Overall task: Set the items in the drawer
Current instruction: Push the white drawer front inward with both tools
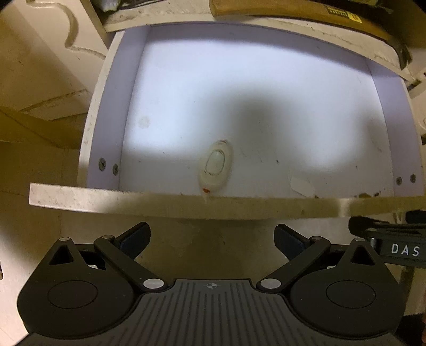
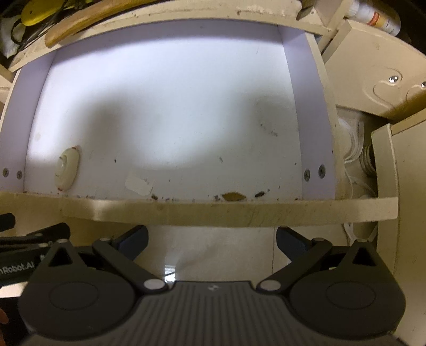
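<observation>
The drawer (image 1: 186,205) is pulled open, with a white floor and cream front panel; it also shows in the right wrist view (image 2: 213,210). A small cream oval item (image 1: 215,166) lies on the drawer floor near the front edge; in the right wrist view it lies at the front left (image 2: 66,169). My left gripper (image 1: 211,239) is open and empty, just in front of the drawer's front panel. My right gripper (image 2: 211,239) is open and empty, also in front of the panel, beside the left one.
A countertop above the drawer holds a wooden handle (image 1: 293,13), a yellow item (image 2: 37,12) and a bottle (image 2: 378,17). Cabinet doors flank the drawer (image 2: 372,74). White cloth and cords (image 2: 351,149) sit in the gap right of the drawer. Tiled floor (image 2: 213,250) lies below.
</observation>
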`<state>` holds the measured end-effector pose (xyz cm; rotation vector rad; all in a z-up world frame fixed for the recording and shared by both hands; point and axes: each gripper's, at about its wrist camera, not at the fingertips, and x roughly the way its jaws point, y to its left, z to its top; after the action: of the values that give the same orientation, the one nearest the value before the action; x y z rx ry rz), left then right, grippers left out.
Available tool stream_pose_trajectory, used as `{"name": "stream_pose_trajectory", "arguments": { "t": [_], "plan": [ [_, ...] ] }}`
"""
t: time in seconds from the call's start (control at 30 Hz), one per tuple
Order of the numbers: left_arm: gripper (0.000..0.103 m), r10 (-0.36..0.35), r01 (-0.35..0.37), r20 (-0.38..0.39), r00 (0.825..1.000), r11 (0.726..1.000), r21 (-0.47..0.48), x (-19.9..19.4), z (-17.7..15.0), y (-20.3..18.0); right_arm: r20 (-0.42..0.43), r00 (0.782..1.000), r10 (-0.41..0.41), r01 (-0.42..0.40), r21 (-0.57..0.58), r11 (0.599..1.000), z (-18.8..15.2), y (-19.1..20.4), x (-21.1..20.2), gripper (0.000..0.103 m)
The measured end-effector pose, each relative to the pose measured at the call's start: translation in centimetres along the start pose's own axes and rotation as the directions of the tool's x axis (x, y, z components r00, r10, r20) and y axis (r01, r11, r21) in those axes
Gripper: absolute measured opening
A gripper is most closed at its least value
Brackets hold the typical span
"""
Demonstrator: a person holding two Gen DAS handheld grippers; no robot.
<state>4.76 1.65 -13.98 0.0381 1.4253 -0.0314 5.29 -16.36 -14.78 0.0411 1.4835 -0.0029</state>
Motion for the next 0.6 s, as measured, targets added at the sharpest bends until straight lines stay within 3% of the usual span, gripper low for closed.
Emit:
{"name": "stream_pose_trajectory", "arguments": {
  "t": [0.6],
  "plan": [
    [0.102,0.022,-0.023,0.020,1.000,1.000,0.012,0.2,1.6,-0.4,0.029,1.000,-0.002,0.002,-0.005,1.000,1.2,0.1,0.2,0.103]
  ]
}}
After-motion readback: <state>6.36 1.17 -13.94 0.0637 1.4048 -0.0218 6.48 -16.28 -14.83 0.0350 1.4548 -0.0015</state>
